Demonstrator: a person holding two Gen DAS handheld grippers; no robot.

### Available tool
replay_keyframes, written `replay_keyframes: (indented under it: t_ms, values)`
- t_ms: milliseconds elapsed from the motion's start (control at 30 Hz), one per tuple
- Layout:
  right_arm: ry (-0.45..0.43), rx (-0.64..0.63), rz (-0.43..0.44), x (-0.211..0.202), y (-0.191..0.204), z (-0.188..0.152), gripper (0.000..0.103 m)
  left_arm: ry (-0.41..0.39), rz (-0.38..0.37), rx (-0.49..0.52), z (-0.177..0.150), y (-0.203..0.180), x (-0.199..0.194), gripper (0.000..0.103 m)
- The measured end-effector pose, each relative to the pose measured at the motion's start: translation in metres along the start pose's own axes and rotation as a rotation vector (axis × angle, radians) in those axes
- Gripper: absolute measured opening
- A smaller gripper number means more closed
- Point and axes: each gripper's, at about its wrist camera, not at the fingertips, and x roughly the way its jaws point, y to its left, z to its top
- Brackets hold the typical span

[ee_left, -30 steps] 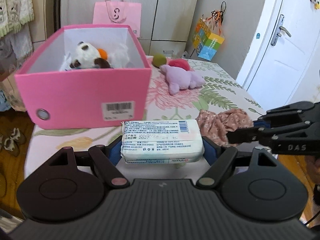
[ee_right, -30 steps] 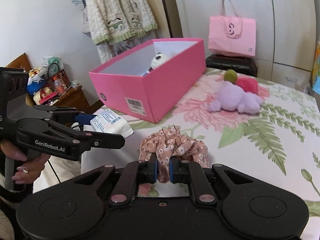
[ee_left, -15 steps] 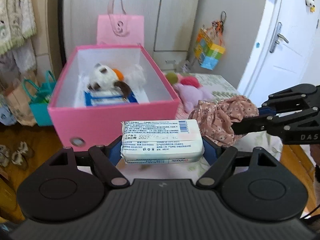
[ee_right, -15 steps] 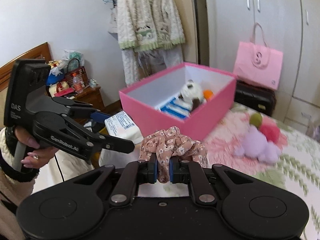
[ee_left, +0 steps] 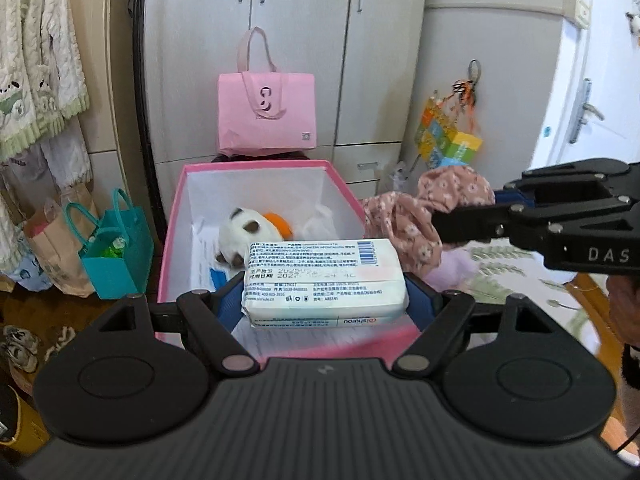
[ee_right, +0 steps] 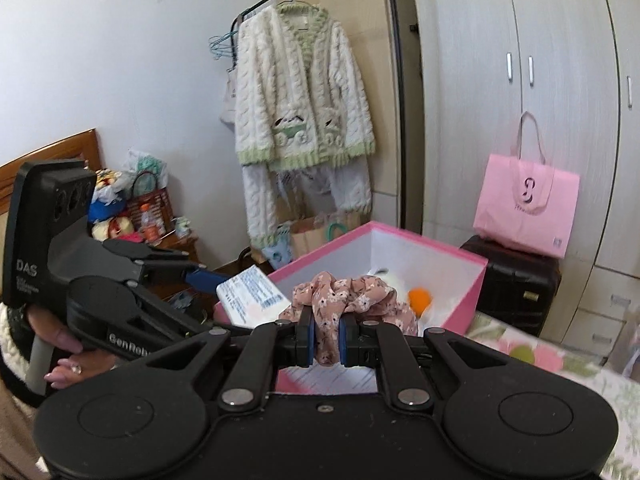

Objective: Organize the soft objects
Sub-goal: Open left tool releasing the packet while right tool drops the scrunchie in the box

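Observation:
My left gripper (ee_left: 325, 303) is shut on a white tissue pack (ee_left: 323, 282) with printed text, held above the near part of the open pink box (ee_left: 176, 216). Inside the box lie a white plush toy (ee_left: 244, 228) with an orange part and some white packets. My right gripper (ee_right: 326, 336) is shut on a pink floral scrunchie (ee_right: 344, 296), also over the pink box (ee_right: 468, 280). In the left wrist view the floral scrunchie (ee_left: 408, 220) hangs at the box's right rim, with the right gripper's arm reaching in from the right. The tissue pack (ee_right: 252, 296) shows at the left in the right wrist view.
A pink tote bag (ee_left: 266, 114) stands behind the box, in front of grey wardrobe doors. A teal bag (ee_left: 116, 256) and paper bags sit on the floor at left. A cream cardigan (ee_right: 296, 92) hangs on a rail. The floral bedsheet (ee_left: 516, 268) lies at right.
Both grippers rose and moved forward from the bed's front to over the pink box, each carrying its object. The box's inside now shows from above.

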Motion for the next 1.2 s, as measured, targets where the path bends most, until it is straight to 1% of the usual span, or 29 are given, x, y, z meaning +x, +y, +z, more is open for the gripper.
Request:
replay_keyframes:
  t_ms: [67, 233, 300, 367, 400, 467, 533, 600, 667, 700, 733, 800, 867, 900, 967, 1000, 1033, 1067, 1133, 1200]
  values:
    - [-0.002, -0.005, -0.022, 0.017, -0.009, 0.007, 0.014, 0.034, 0.026, 0.032, 0.011, 0.004, 0.019, 0.079]
    - [0.047, -0.003, -0.061, 0.064, -0.037, 0.020, 0.014, 0.156, -0.007, 0.034, 0.038, 0.020, 0.070, 0.079]
    - [0.065, -0.018, -0.078, 0.082, -0.045, 0.023, 0.014, 0.198, 0.005, 0.044, 0.046, 0.023, 0.091, 0.079]
    - [0.084, -0.035, -0.067, 0.099, -0.055, 0.023, 0.014, 0.238, 0.015, 0.032, 0.049, 0.029, 0.108, 0.079]
    - [0.084, -0.032, -0.047, 0.106, -0.061, 0.022, 0.014, 0.255, 0.016, 0.001, 0.049, 0.035, 0.114, 0.079]
    - [0.089, -0.016, -0.010, 0.115, -0.071, 0.018, 0.014, 0.281, 0.015, -0.036, 0.049, 0.047, 0.125, 0.079]
    - [0.102, -0.030, 0.002, 0.122, -0.075, 0.012, 0.014, 0.289, 0.034, -0.033, 0.047, 0.052, 0.133, 0.079]
    - [0.117, -0.066, 0.017, 0.127, -0.074, 0.007, 0.014, 0.301, 0.028, -0.027, 0.046, 0.051, 0.137, 0.079]
    - [0.139, -0.088, 0.009, 0.134, -0.072, 0.005, 0.014, 0.304, 0.014, -0.022, 0.046, 0.049, 0.140, 0.080]
    - [0.148, -0.099, 0.000, 0.137, -0.071, 0.005, 0.014, 0.306, 0.018, -0.013, 0.047, 0.049, 0.142, 0.081]
    - [0.151, -0.113, -0.013, 0.139, -0.070, 0.005, 0.018, 0.300, 0.030, -0.008, 0.046, 0.048, 0.141, 0.081]
    - [0.165, -0.123, -0.030, 0.141, -0.070, 0.003, 0.019, 0.272, 0.057, 0.013, 0.045, 0.045, 0.136, 0.081]
    - [0.183, -0.129, -0.043, 0.139, -0.070, 0.002, 0.029, 0.239, 0.069, 0.024, 0.046, 0.043, 0.125, 0.081]
    - [0.180, -0.135, -0.054, 0.137, -0.068, 0.002, 0.032, 0.216, 0.064, -0.005, 0.049, 0.046, 0.116, 0.081]
    - [0.155, -0.146, -0.087, 0.126, -0.063, 0.000, 0.042, 0.172, 0.038, -0.048, 0.053, 0.049, 0.095, 0.081]
    - [0.149, -0.154, -0.089, 0.118, -0.060, -0.001, 0.046, 0.153, 0.024, -0.043, 0.054, 0.049, 0.083, 0.082]
    - [0.144, -0.161, -0.092, 0.111, -0.057, -0.002, 0.053, 0.143, 0.015, -0.035, 0.055, 0.047, 0.075, 0.082]
    - [0.134, -0.169, -0.100, 0.103, -0.053, -0.002, 0.057, 0.136, 0.007, -0.026, 0.056, 0.046, 0.064, 0.082]
    - [0.116, -0.180, -0.108, 0.085, -0.046, -0.004, 0.057, 0.127, 0.007, 0.001, 0.055, 0.040, 0.048, 0.082]
    - [0.103, -0.158, -0.098, 0.068, -0.042, -0.005, 0.058, 0.119, 0.001, 0.027, 0.053, 0.033, 0.033, 0.082]
